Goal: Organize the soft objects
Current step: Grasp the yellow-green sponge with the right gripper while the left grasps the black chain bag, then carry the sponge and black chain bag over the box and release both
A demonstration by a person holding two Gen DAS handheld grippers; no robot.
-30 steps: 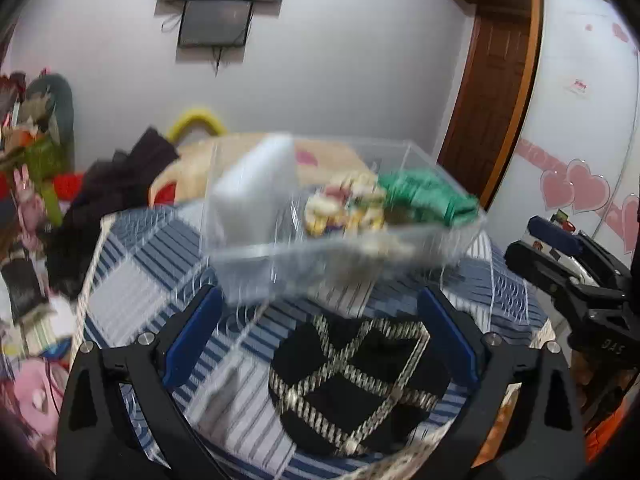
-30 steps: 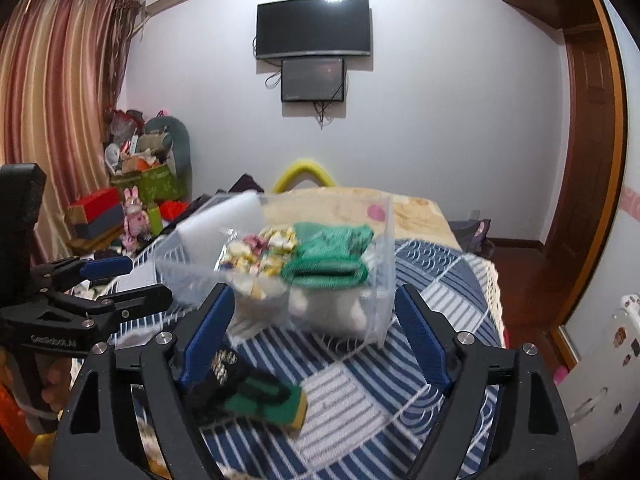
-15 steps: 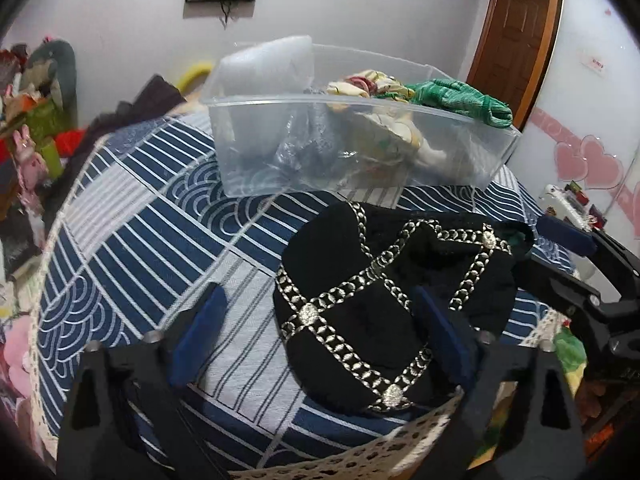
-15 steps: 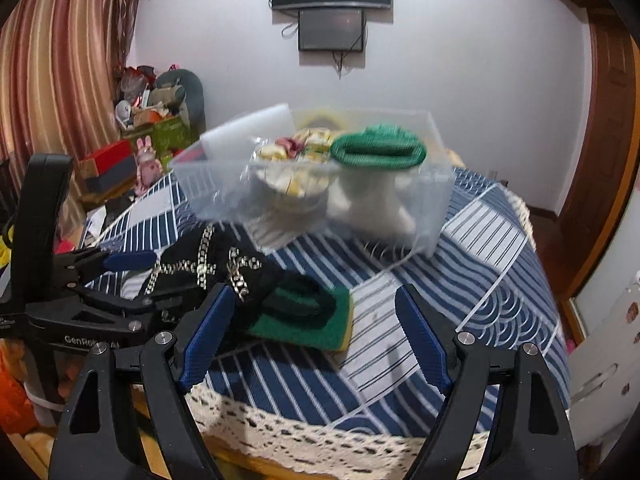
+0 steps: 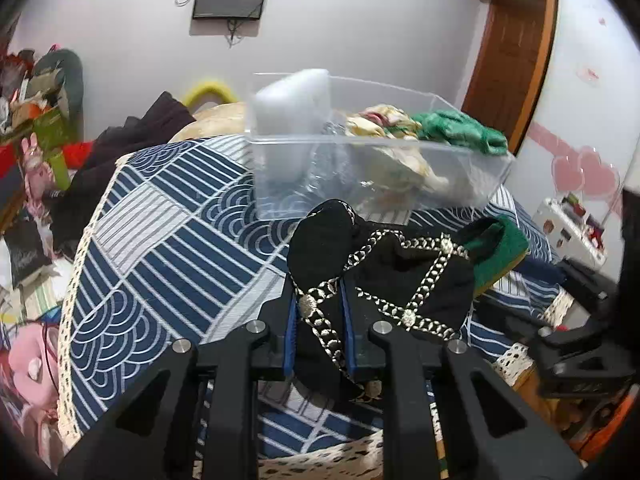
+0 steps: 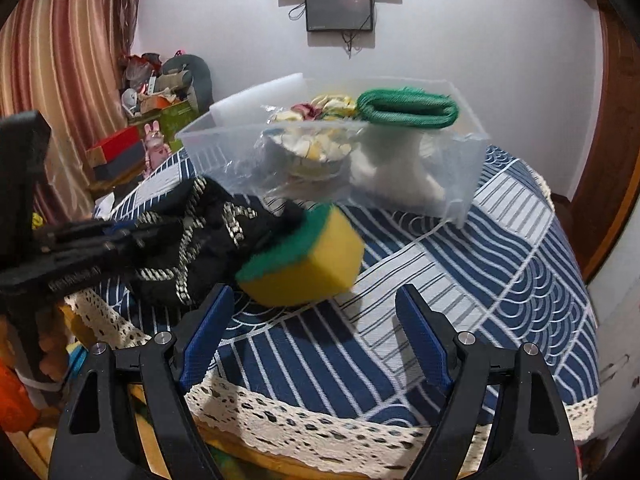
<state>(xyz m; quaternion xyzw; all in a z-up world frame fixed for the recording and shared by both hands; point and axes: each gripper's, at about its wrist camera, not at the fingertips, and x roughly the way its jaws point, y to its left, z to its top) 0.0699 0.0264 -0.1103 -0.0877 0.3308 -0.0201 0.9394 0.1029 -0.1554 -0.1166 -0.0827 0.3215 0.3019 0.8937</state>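
A black cloth with silver chain trim (image 5: 380, 276) lies near the table's front edge; it also shows in the right wrist view (image 6: 192, 248). My left gripper (image 5: 320, 312) is shut on the cloth's near edge and shows at the left of the right wrist view (image 6: 120, 236). A yellow sponge with a green top (image 6: 304, 264) is tilted up against the cloth, and shows in the left wrist view (image 5: 496, 252). My right gripper (image 6: 316, 320) is open and empty just in front of the sponge. A clear plastic bin (image 5: 376, 168) behind holds white foam, patterned cloth and a green knit.
The round table has a blue and white patterned cloth (image 6: 500, 248) with a lace edge. Boxes and toys (image 6: 156, 120) are piled at the left by a curtain. A wooden door (image 5: 508, 60) stands at the right.
My left gripper has closed on the black cloth and pulled it up. The sponge has tipped up on edge. My right gripper has come closer to the sponge.
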